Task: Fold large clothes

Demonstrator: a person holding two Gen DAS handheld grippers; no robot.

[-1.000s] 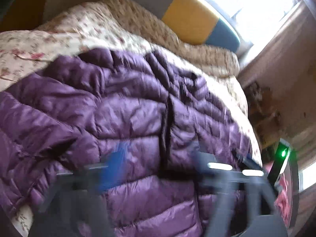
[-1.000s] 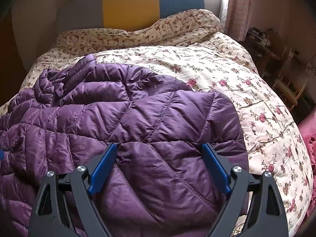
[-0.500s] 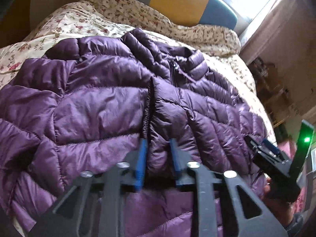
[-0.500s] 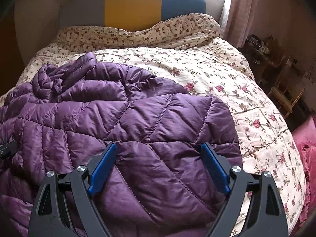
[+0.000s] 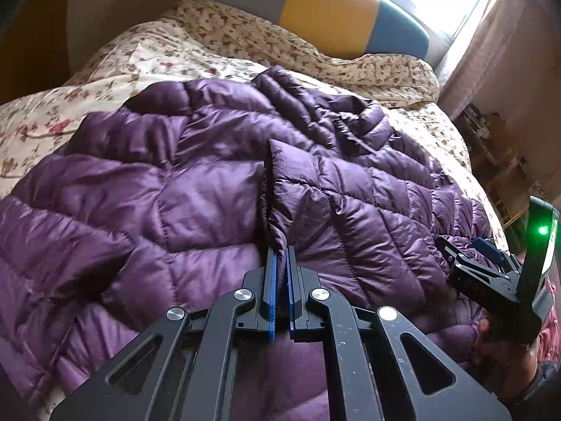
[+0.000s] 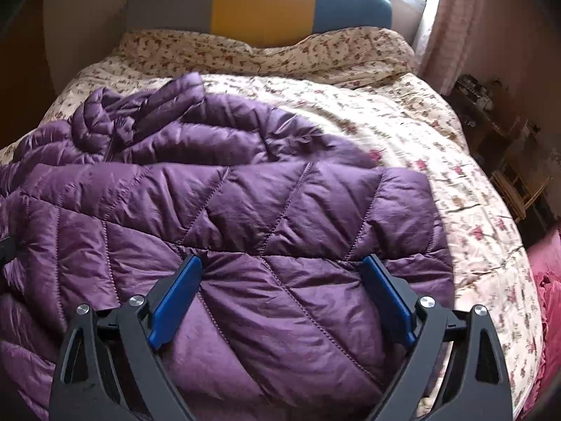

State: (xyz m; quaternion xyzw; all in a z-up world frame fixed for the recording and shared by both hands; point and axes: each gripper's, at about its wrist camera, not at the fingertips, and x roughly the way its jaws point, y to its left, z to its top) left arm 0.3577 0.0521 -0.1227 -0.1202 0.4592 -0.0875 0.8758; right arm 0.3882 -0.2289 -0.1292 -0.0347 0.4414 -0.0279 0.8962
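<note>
A purple quilted puffer jacket [image 5: 196,210] lies spread on a floral bedspread [image 5: 147,56]. My left gripper [image 5: 281,256] is shut on the jacket's front edge by the zipper and pinches a fold of fabric between its blue pads. My right gripper [image 6: 280,270] is open, its blue pads [image 6: 175,298] wide apart over the jacket's right side [image 6: 280,217], holding nothing. The right gripper also shows at the right edge of the left wrist view [image 5: 491,270], with a green light.
A headboard [image 6: 259,0] in grey, yellow and blue stands at the far end of the bed. A curtain [image 6: 452,28] and window are at the back right. Cluttered wooden furniture [image 6: 498,133] stands right of the bed. Pink fabric [image 6: 547,280] lies at the right edge.
My left gripper has closed from open onto the jacket's front edge and drawn up a fold. The right gripper has stayed open, with the jacket shifting slightly under it.
</note>
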